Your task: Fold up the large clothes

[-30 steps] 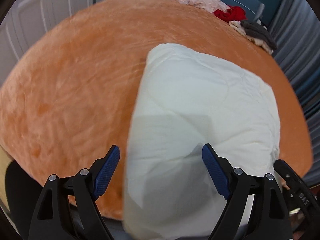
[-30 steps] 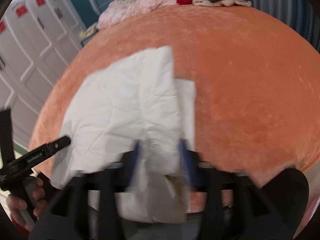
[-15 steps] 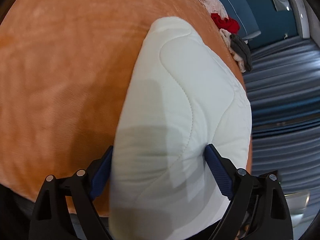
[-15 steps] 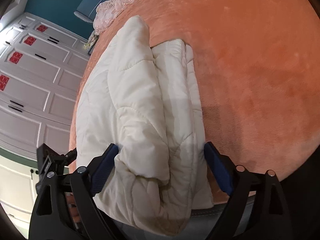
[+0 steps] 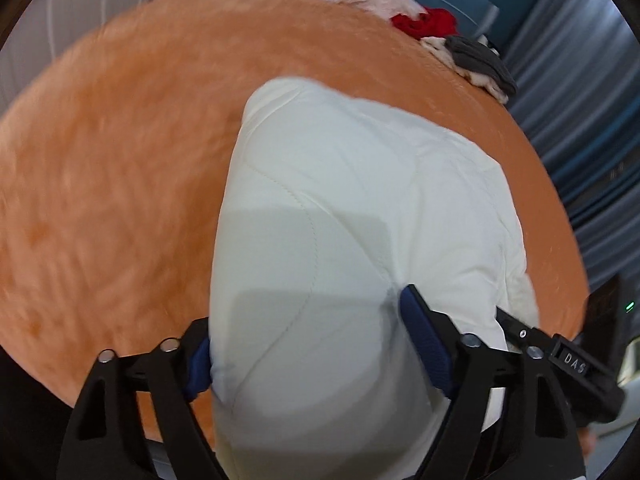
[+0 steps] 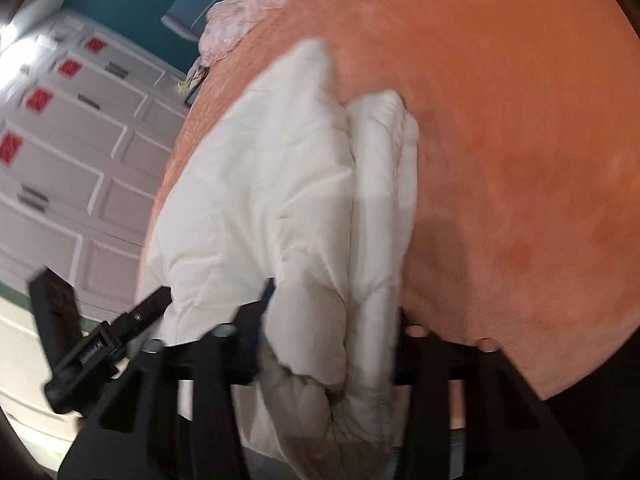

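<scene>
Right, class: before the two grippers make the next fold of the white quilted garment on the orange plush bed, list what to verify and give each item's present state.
1. Left gripper has the white quilted garment between its fingers: ok.
2. Right gripper has the garment's bunched end between its fingers: ok, though blurred.
3. Grip firm on both sides: cannot tell.
4. Layers lie even: not ok; in the right wrist view the edge is rolled and lumpy.
5. Bare orange plush bed beyond the garment: ok.
6. Red, grey and cream clothes pile lies apart from the garment: ok.
</scene>
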Motion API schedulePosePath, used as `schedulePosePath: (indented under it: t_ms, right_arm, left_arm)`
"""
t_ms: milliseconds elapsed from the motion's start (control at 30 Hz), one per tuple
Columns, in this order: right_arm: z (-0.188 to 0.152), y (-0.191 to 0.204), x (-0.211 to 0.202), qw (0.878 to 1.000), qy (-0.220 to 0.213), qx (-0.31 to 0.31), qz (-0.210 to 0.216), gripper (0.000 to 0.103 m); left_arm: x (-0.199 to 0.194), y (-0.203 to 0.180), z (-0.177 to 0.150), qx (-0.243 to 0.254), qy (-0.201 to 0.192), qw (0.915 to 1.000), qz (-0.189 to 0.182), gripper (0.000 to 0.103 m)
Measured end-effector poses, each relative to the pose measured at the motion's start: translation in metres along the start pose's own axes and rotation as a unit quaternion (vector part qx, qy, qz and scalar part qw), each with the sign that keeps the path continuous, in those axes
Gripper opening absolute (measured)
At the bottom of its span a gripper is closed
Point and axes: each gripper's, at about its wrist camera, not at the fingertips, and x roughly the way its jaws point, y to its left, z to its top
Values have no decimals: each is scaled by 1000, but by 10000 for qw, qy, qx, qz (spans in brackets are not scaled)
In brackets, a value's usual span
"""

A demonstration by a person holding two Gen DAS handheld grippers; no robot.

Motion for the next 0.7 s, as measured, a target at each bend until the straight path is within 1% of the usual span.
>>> schedulePosePath:
  t_ms: [100, 133, 200, 400, 433, 500, 700]
  right_arm:
    - [0, 26, -19, 9971, -284, -554, -433, 28]
    - [1, 36, -25, 9951, -396, -721, -541, 28]
    - [-1, 52, -37, 9907, -593, -983, -728, 28]
    - [4, 81, -77, 9824, -1153, -1283, -720, 27]
    - [3, 90, -83, 9807, -1257, -1320, -712, 27]
    - [3, 94, -98, 9771, -1432, -1405, -709, 27]
    - [7, 125, -141, 9630, -2016, -1671, -632, 27]
  left_arm:
    - [-18, -15, 4, 371, -235, 9989, 154, 65]
    - [-27, -22, 6, 548, -348, 9977, 214, 62]
    - [-43, -34, 9, 829, -519, 9946, 337, 60]
    - [-84, -52, 22, 1051, -1001, 9890, 274, 59]
    - [-95, -56, 24, 1102, -1129, 9871, 262, 59]
    - [-107, -62, 29, 1157, -1277, 9847, 249, 59]
    - [-155, -78, 37, 1330, -1828, 9740, 146, 59]
